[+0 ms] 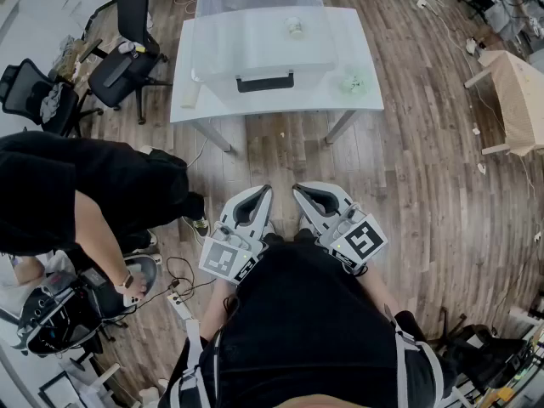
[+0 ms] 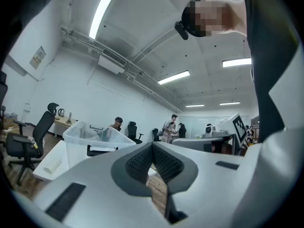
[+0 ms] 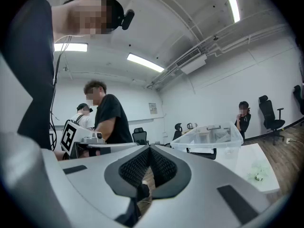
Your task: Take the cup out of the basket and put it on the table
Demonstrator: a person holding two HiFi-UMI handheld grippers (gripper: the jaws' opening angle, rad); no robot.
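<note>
**Grippers.** The right gripper (image 3: 149,149) is fully closed, its ribbed pads meeting with nothing between them. The left gripper (image 2: 152,145) is likewise closed and empty. Neither touches any object.

**Pose.** In the head view both grippers are held low and close to the holder's body, side by side and nearly touching at the tips. The jaws point forward toward the table (image 1: 361,36). Both are well apart from it, with bare wooden floor between.

**Task object.** A clear basket (image 1: 228,53) stands on the table, its dark handle facing the holder. A small pale item seen through its wall, toward the far right inside, reads as the cup (image 1: 295,28). It is in the basket and not yet lifted.

**Other items.** A crumpled pale scrap (image 1: 353,83) lies on the table just beside the basket's near right corner. A white roll (image 1: 189,96) lies at the near left edge.

**Step in hand.** Judged as the start: approach not begun, nothing grasped.

**Next move requires.** The holder must step up to the table, open one gripper and reach over the basket rim down onto the cup. The right gripper looks the nearer choice. The bare tabletop right of the basket appears a suitable set-down spot, clear of the scrap.
</note>
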